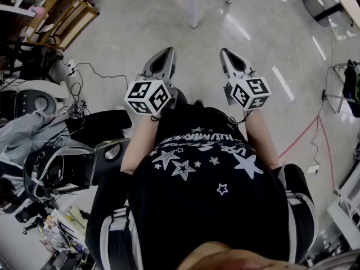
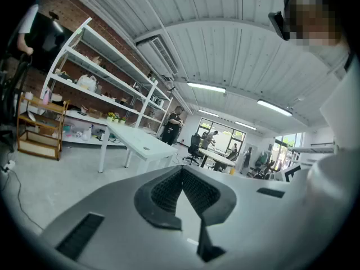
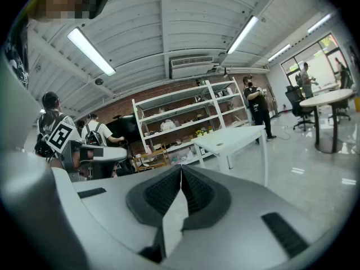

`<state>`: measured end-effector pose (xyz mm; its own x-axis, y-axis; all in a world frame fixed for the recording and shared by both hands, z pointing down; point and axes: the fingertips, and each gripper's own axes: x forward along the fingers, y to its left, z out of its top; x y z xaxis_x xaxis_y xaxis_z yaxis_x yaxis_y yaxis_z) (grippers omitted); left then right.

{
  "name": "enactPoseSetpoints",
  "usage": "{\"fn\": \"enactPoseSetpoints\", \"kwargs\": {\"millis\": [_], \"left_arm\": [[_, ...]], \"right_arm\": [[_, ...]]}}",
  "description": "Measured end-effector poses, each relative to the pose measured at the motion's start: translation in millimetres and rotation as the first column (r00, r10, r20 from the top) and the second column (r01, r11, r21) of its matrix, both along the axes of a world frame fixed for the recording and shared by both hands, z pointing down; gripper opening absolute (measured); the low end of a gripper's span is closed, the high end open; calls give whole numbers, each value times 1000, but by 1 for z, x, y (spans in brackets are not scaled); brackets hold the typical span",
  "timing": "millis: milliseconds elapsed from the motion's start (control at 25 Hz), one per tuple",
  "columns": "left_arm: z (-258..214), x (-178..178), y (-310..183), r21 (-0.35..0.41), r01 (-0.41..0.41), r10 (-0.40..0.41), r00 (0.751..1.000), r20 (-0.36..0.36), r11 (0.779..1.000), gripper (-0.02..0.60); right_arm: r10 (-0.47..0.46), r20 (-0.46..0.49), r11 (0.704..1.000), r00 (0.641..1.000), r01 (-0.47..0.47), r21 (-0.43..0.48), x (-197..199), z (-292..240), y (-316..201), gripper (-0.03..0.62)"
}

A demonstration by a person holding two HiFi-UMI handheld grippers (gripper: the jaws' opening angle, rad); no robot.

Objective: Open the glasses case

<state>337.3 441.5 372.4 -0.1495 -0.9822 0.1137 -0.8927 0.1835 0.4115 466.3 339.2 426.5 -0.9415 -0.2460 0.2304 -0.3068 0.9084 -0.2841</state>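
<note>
No glasses case shows in any view. In the head view my left gripper [image 1: 166, 52] and my right gripper [image 1: 228, 52] are held side by side in front of the person's body, over bare floor, both pointing away. In the left gripper view the left gripper [image 2: 182, 170] has its ribbed pads meeting at the tip with nothing between them. The right gripper [image 3: 181, 170] looks the same in its own view, shut and empty. Each carries its marker cube near the hand.
A white table [image 2: 140, 145] stands ahead on the grey floor, also seen as the table [image 3: 230, 139]; its legs [image 1: 194, 7] show at the top of the head view. Wall shelves [image 2: 95, 89], a wooden rack [image 1: 64, 16], cables and dark equipment [image 1: 62, 162] lie left. Other people stand far off.
</note>
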Motion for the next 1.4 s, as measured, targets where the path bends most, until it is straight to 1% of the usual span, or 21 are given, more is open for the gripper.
{"fn": "enactPoseSetpoints", "kwargs": {"millis": [80, 120, 240, 320, 440, 560, 680, 840, 1040, 1280, 1400], "left_arm": [[-6, -5, 5, 28, 28, -27, 999, -22, 999, 12], [-9, -7, 7, 34, 37, -36, 999, -20, 999, 12], [-12, -9, 9, 19, 35, -36, 999, 37, 999, 12], [-10, -13, 8, 10, 32, -33, 998, 58, 999, 12], [-8, -27, 4, 17, 46, -46, 998, 47, 999, 12], [-4, -50, -10, 8, 32, -33, 998, 52, 999, 12], [0, -76, -31, 3, 31, -32, 998, 57, 1000, 12], [-1, -117, -69, 21, 32, -33, 998, 61, 999, 12], [-15, -188, -115, 37, 29, -32, 996, 84, 999, 12], [-37, -262, -161, 32, 21, -25, 993, 113, 999, 12], [-45, -297, -172, 42, 29, -34, 992, 118, 999, 12]], "right_arm": [[-20, 11, 1000, 1000, 20, -4, -4, -1, 3, 9], [-29, 14, 1000, 999, 29, 0, -6, -1, 4, 9], [-39, 17, 999, 999, 39, 21, -12, -2, 3, 9], [-44, 18, 999, 999, 44, 26, -16, -2, 3, 9], [-51, 15, 998, 999, 51, 40, -29, -1, -1, 9], [-37, 11, 998, 999, 36, 47, -48, -3, -13, 9], [-24, 4, 998, 1000, 23, 59, -70, -5, -32, 8], [4, -9, 996, 1000, -3, 87, -104, -10, -67, 9], [20, -26, 990, 999, -16, 138, -169, -27, -109, 9], [31, -27, 988, 999, -26, 155, -248, -52, -156, 9], [38, -22, 986, 999, -34, 164, -286, -61, -170, 9]]}}
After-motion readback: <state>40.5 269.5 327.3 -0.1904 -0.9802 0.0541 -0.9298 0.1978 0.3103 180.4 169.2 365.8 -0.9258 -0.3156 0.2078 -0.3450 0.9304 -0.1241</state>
